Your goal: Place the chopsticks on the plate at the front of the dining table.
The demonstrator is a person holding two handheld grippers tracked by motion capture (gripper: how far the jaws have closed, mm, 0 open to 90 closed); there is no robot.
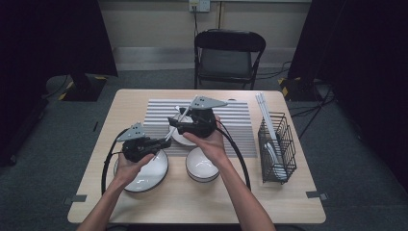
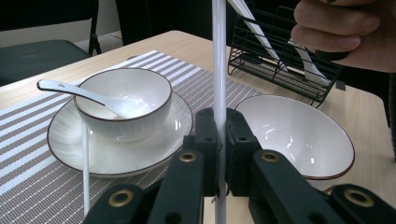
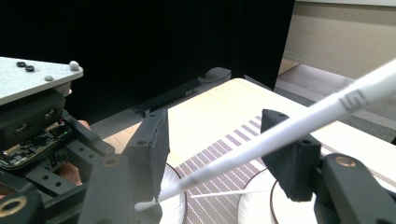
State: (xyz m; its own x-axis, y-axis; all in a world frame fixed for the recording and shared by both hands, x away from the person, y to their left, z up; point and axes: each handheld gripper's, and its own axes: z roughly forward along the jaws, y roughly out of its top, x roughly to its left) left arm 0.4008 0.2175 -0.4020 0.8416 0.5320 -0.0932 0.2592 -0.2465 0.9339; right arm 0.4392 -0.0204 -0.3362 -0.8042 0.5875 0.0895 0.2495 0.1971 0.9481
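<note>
Care is the main thing in this handover, I judge: the left gripper (image 2: 219, 140) is clamped on a white chopstick (image 2: 218, 60), while the right gripper (image 3: 224, 149) has its jaws apart around the same stick, pads not pressing, so it should draw clear without knocking it. The left gripper view shows a second chopstick (image 2: 85, 168) lying beside the bowl with its spoon (image 2: 88, 95) on the saucer (image 2: 70, 149); the high view places the wire rack (image 1: 278, 144) at the worktop's (image 1: 202, 202) right.

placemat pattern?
The placemat has grey and white stripes, clearest in the left gripper view.
</note>
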